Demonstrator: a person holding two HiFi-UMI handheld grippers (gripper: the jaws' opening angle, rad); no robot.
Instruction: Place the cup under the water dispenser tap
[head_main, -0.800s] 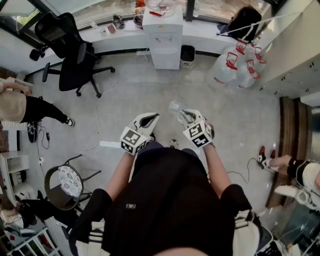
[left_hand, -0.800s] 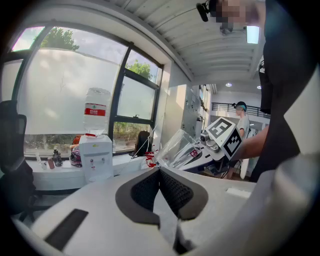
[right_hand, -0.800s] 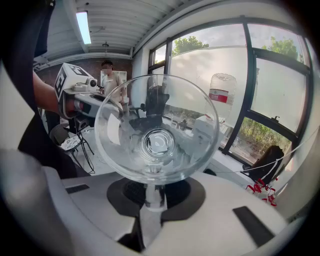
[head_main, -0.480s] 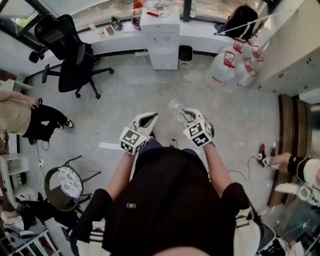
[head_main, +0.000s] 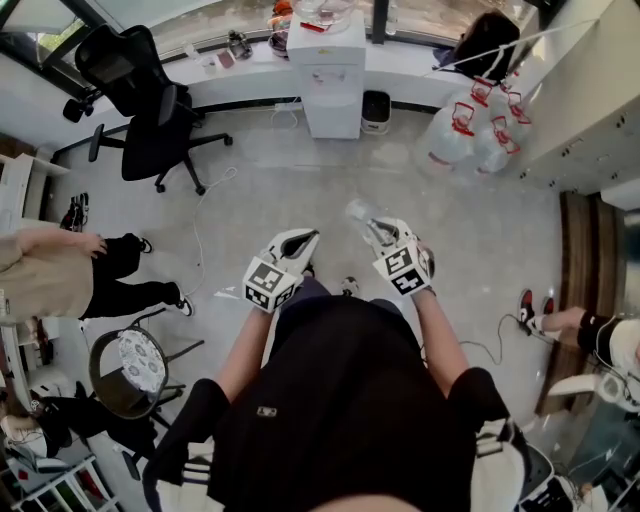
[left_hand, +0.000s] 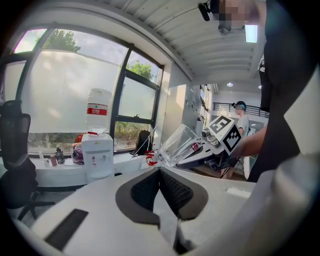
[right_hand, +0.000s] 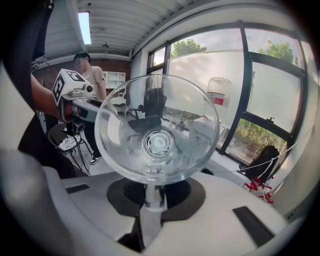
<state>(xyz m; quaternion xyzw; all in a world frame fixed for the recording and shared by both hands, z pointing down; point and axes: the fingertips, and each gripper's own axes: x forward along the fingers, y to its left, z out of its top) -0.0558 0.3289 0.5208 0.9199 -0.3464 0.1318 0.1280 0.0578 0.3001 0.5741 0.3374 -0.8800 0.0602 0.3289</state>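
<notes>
A clear glass cup (head_main: 360, 217) is held in front of my body, tilted on its side with its mouth facing the right gripper's camera, and my right gripper (head_main: 375, 232) is shut on it. In the right gripper view the cup (right_hand: 157, 130) fills the middle, its rim pinched between the jaws. My left gripper (head_main: 300, 240) is beside it at the same height, its jaws together with nothing between them (left_hand: 160, 172). The white water dispenser (head_main: 328, 75) stands against the far window counter, a bottle on top (left_hand: 97, 112), well away from the cup.
A black office chair (head_main: 140, 100) is left of the dispenser. A small black bin (head_main: 375, 110) and several water jugs (head_main: 470, 135) are to its right. A person (head_main: 50, 280) stands at the left by a round stool (head_main: 135, 365). Cables lie on the grey floor.
The person at the left has walked nearer and lower in the head view. Both grippers and the cup have stayed almost where they were.
</notes>
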